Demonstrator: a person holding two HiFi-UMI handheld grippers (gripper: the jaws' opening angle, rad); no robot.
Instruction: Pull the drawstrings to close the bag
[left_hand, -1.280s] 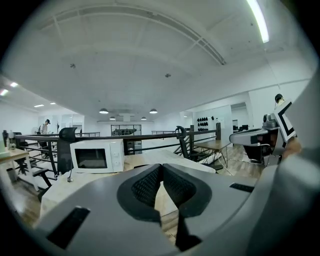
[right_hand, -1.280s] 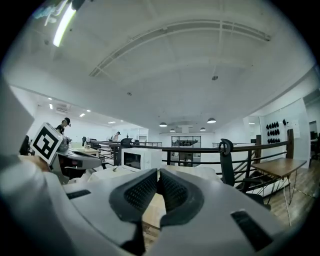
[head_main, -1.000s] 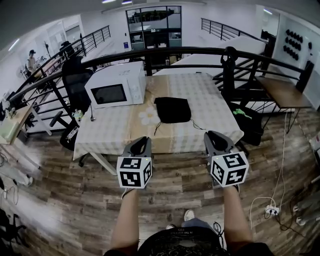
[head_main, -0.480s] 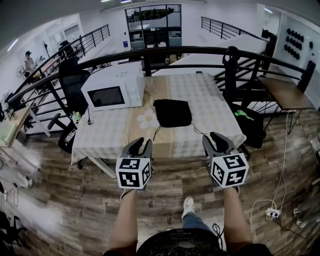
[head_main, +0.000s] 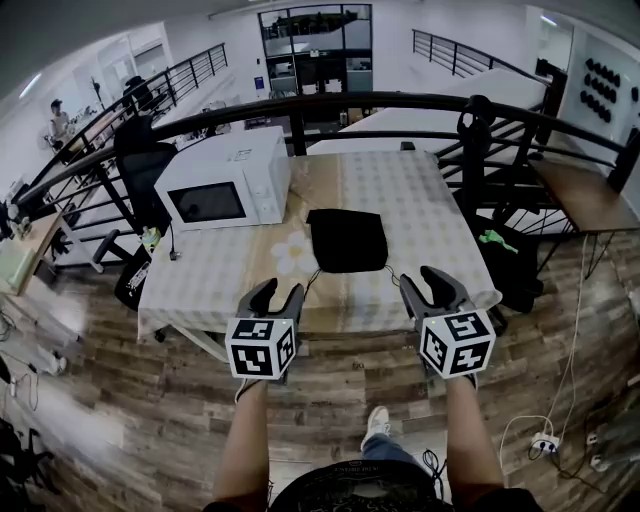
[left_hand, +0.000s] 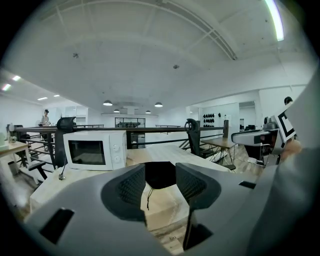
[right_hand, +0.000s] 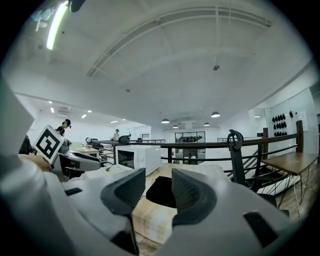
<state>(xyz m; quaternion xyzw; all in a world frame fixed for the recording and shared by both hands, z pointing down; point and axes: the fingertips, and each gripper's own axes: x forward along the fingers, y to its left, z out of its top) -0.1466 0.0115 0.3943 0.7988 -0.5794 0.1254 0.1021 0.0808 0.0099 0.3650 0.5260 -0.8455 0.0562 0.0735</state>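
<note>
L gripper (head_main: 273, 291), R gripper (head_main: 430, 279): jaws just been opening, now wide, nothing between. Bag (head_main: 347, 240) flat mid-table (head_main: 420, 200), strings (head_main: 313, 279) trail toward near edge. Step: approach. Next: one string per gripper, pinch, pull apart.

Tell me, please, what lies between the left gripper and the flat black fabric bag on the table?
In the head view: pale tablecloth and a thin dark drawstring trailing from the black bag. The left gripper's jaws have just been opening, empty.
</note>
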